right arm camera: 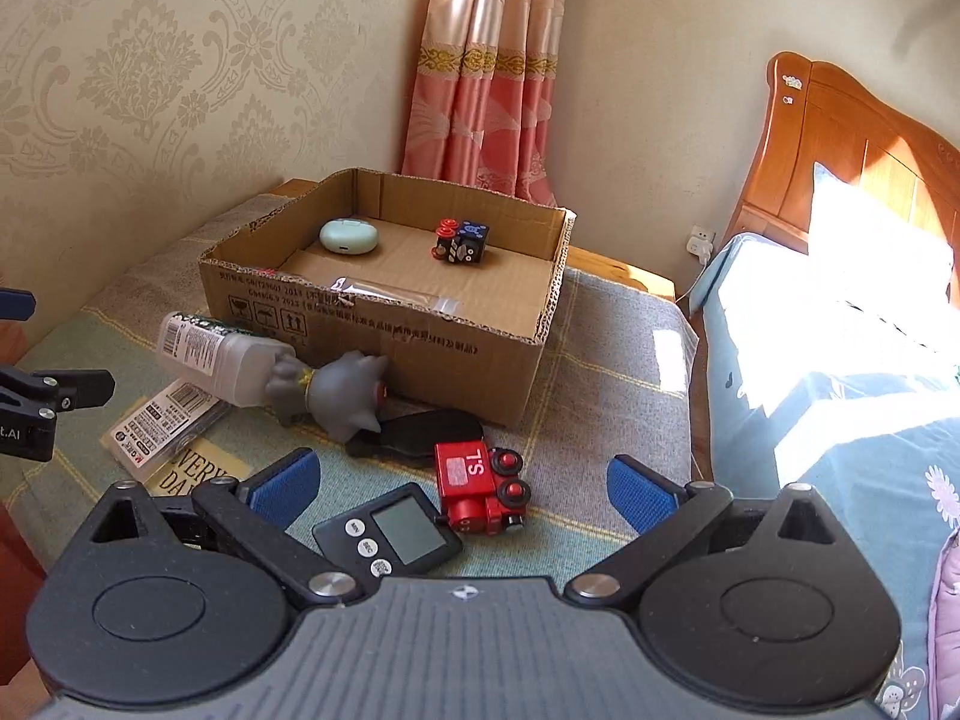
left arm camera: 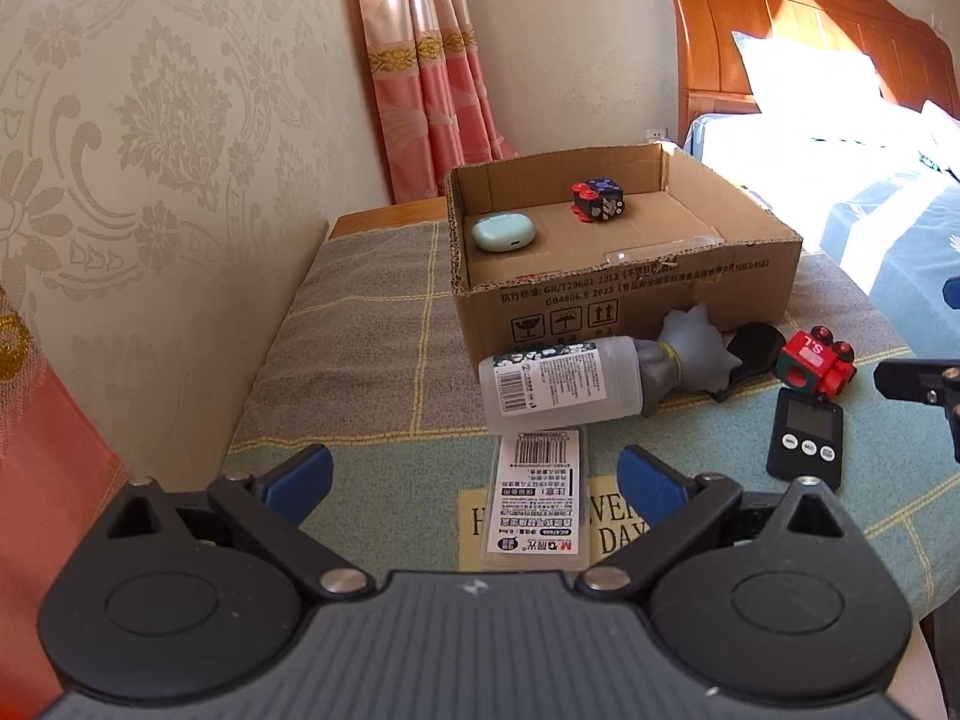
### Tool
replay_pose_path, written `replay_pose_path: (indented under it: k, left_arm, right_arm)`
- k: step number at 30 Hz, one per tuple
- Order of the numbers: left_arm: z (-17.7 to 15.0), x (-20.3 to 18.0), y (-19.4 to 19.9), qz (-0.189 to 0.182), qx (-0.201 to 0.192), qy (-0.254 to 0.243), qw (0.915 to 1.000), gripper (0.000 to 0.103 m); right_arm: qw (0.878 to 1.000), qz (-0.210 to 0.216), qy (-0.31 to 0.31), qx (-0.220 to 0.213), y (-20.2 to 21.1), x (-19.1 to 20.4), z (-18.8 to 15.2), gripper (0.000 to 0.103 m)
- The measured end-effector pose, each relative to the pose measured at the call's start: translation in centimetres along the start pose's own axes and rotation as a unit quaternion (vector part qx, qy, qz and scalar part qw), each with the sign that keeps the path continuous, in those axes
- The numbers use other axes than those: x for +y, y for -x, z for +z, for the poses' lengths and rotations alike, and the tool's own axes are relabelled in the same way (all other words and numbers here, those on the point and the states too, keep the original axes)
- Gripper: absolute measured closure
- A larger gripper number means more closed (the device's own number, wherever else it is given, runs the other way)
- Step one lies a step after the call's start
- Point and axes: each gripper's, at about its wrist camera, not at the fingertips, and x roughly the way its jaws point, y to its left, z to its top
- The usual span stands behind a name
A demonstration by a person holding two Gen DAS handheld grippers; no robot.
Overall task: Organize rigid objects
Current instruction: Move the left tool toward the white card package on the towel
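Both grippers were held spread wide with nothing between the fingers. The left gripper [left arm camera: 474, 483] hovered over a flat labelled blister pack [left arm camera: 534, 501], and the right gripper [right arm camera: 462, 489] hung above a black digital timer [right arm camera: 390, 534] and a red toy train [right arm camera: 480, 489].

A cardboard box [left arm camera: 636, 294] stood further back on the cloth-covered table [left arm camera: 360, 312]. Inside it lay a mint earbud case [left arm camera: 503, 232] and a small black-and-red toy block [left arm camera: 597, 200]. The other items were still outside the box. A translucent bottle [left arm camera: 561, 384] lay on its side, touching a grey spiky figurine [left arm camera: 690, 348]. A dark oval object [left arm camera: 753, 348], whose kind could not be told, lay behind the figurine against the box wall.

Several risks could be judged from this layout. The blister pack lay flat on the cloth, so the fingers might slide over it or pinch the fabric instead. Its far end lay just beside the bottle, which could be nudged and set rolling toward the table edge. The timer and train sat just beside each other, so a closing grip on one might push or trap the other. The figurine leaned on the bottle and might topple if either were lifted first. With both grippers working near each other, a collision between them was also possible.
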Motion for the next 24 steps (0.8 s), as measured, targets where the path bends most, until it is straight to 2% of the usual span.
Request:
replay_pose_path:
  k: [5,10,17,20,24]
  left_arm:
    - [-1.1,-0.1,-0.9,-0.003,0.017,-0.002,0.9999,0.002]
    - [-2.3,-0.1,-3.0,-0.023,0.034,0.002,0.9992,0.002]
    - [-3.2,-0.3,-6.7,-0.034,0.065,0.009,0.9973,0.002]
    - [-3.4,0.3,-7.1,-0.046,0.060,0.027,0.9968,0.001]
    - [-3.9,1.4,-6.9,-0.042,0.061,0.036,0.9966,0.001]
  right_arm:
    - [1.000,0.024,0.001,0.013,-0.6,-0.1,-3.1,0.000]
    - [0.999,0.035,-0.002,0.041,-2.2,0.3,-5.1,0.000]
    - [0.997,0.042,0.013,0.057,-4.2,1.2,-6.1,0.000]
    - [0.997,0.052,0.001,0.062,-4.9,1.0,-6.1,0.000]
    - [0.996,0.054,-0.002,0.064,-5.7,1.1,-5.9,0.000]
